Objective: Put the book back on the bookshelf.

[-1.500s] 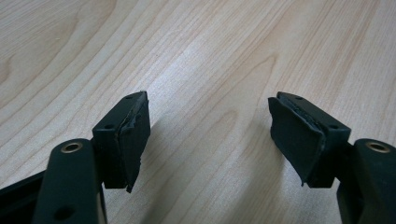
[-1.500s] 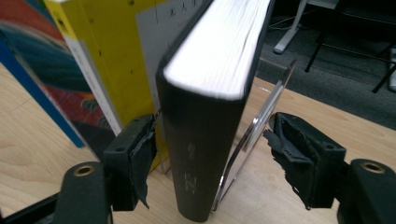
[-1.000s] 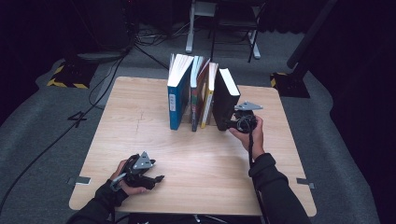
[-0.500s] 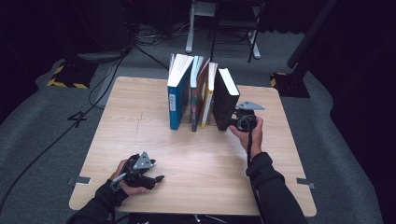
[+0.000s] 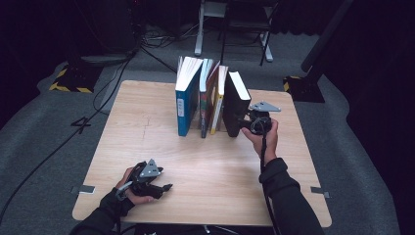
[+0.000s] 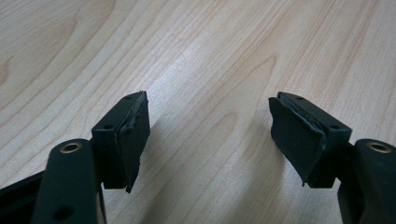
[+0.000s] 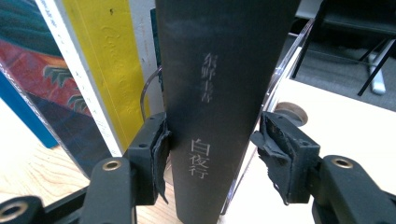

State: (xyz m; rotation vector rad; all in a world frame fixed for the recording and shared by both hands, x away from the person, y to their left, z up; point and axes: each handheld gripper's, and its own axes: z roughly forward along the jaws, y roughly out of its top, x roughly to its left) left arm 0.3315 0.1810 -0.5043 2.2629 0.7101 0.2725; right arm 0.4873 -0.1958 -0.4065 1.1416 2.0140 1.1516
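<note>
Several books stand upright in a row at the back of the wooden table (image 5: pixel 142 112). The black book (image 5: pixel 235 100) is at the row's right end. My right gripper (image 5: pixel 243 125) is at the lower part of its spine. In the right gripper view both pads press the sides of the black book (image 7: pixel 219 70), so my right gripper (image 7: pixel 210 144) is shut on it. A yellow book (image 7: pixel 112 60) stands just to its left. My left gripper (image 5: pixel 164 187) rests near the front left of the table. It is open, with only bare wood between the fingers of my left gripper (image 6: pixel 210 135).
A blue book (image 5: pixel 185 105) ends the row on the left, with a patterned book (image 5: pixel 208 100) beside it. A clear bookend (image 7: pixel 280 60) stands behind the black book. Cables and a stand base (image 5: pixel 88 66) lie on the grey floor past the table's far left corner.
My right gripper has risen slightly at the black book's spine. The left gripper has kept still.
</note>
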